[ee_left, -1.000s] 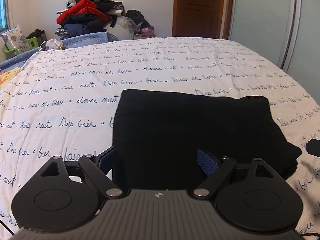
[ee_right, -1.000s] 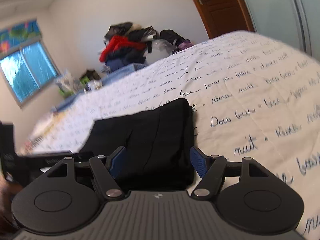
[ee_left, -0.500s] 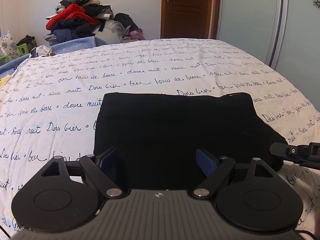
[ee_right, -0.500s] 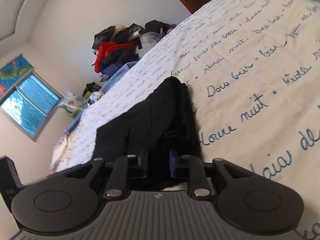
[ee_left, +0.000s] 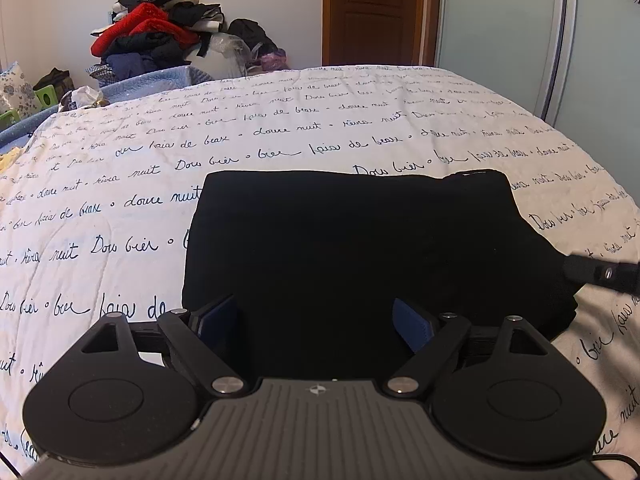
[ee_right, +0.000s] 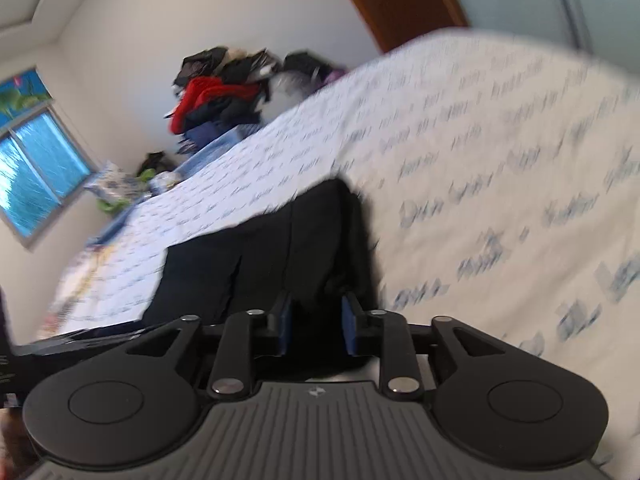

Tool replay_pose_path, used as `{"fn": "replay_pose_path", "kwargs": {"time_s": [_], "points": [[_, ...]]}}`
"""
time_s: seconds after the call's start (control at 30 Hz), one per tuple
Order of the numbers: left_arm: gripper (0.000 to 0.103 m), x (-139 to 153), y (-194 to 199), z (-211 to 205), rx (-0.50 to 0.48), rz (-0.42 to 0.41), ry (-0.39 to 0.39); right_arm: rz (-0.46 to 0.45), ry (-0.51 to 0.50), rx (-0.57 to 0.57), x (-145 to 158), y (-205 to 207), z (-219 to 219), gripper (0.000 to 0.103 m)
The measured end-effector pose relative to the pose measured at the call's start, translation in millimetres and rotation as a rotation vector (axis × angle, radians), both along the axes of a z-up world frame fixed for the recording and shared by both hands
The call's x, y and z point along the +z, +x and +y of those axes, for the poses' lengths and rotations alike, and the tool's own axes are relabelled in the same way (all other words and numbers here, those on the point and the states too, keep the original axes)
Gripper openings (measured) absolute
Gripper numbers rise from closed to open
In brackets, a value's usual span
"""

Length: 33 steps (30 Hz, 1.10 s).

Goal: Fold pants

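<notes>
Since a second ago the right tool (ee_right: 316,322) has narrowed from a wide spread to a close gap over the black pants (ee_left: 360,248), and its jaws are now opening again; a fold of dark cloth sits between the blue pads (ee_right: 349,320), though blur hides whether they press it. In that same second the left wrist view has shifted only slightly, and the left tool (ee_left: 316,316) has kept its jaws spread wide and empty.

Lying on the bed (ee_left: 120,208), the pants are a folded dark block filling the centre of the left wrist frame, their long axis running left to right across it. That bundle's near edge sits under the left tool's blue pads. One finger of the right tool (ee_left: 600,276) reaches in at the right edge of the frame, at the bundle's right end, so the right hand looks nearer to that end and the left to the near long edge.

A heap of clothes (ee_left: 160,40) rises at upper left beyond the bed, with a wooden door (ee_left: 372,12) at upper centre. Nothing stands between either tool and the pants.
</notes>
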<state>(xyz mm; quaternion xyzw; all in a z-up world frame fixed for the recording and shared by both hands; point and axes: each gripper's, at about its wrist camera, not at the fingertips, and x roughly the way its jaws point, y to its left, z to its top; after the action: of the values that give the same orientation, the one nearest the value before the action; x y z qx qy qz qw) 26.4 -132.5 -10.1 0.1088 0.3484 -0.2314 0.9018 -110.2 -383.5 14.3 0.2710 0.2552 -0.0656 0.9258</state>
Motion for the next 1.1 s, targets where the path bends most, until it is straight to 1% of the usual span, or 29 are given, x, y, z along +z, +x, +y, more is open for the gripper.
{"fn": "replay_pose_path", "kwargs": {"time_s": [0.03, 0.1, 0.2, 0.3, 0.37, 0.4, 0.43, 0.47, 0.53, 0.57, 0.6, 0.77, 0.97, 1.1], "points": [[0.086, 0, 0, 0, -0.001, 0.001, 0.001, -0.002, -0.062, -0.022, 6, 0, 5, 0.027], [0.086, -1, 0, -1, -0.004, 0.002, 0.006, -0.015, -0.149, -0.005, 15, 4, 14, 0.027], [0.087, -1, 0, -3, -0.003, 0.002, 0.01, -0.019, -0.206, 0.074, 20, 13, 29, 0.027], [0.087, -1, 0, -2, -0.003, 0.001, 0.011, 0.04, -0.256, 0.127, 13, 26, 39, 0.027], [0.087, -2, -1, -3, -0.004, 0.001, 0.012, 0.086, -0.279, 0.142, 6, 33, 42, 0.026], [0.087, -2, -1, -3, -0.003, 0.0, 0.013, 0.094, -0.289, 0.14, 4, 33, 42, 0.026], [0.087, -2, 0, -3, -0.001, 0.0, 0.014, 0.092, -0.288, 0.137, 4, 33, 41, 0.027], [0.088, -2, 0, -3, 0.001, 0.0, 0.014, 0.084, -0.278, 0.134, 5, 32, 39, 0.029], [0.088, -2, 2, -3, 0.007, 0.001, 0.013, 0.061, -0.255, 0.129, 9, 30, 35, 0.044], [0.088, -2, 2, -3, 0.009, 0.001, 0.012, 0.054, -0.248, 0.126, 11, 30, 32, 0.056], [0.088, -2, 3, -2, 0.012, 0.0, 0.011, 0.048, -0.248, 0.124, 12, 31, 30, 0.058], [0.088, 0, 7, 0, 0.025, -0.005, 0.014, 0.057, -0.259, 0.126, 12, 39, 23, 0.058], [0.088, 3, 13, 6, 0.037, -0.039, 0.026, 0.072, -0.22, 0.141, 5, 50, 13, 0.058], [0.088, 6, 23, 18, 0.05, -0.059, 0.014, 0.084, -0.189, 0.161, 2, 56, 3, 0.058]]}}
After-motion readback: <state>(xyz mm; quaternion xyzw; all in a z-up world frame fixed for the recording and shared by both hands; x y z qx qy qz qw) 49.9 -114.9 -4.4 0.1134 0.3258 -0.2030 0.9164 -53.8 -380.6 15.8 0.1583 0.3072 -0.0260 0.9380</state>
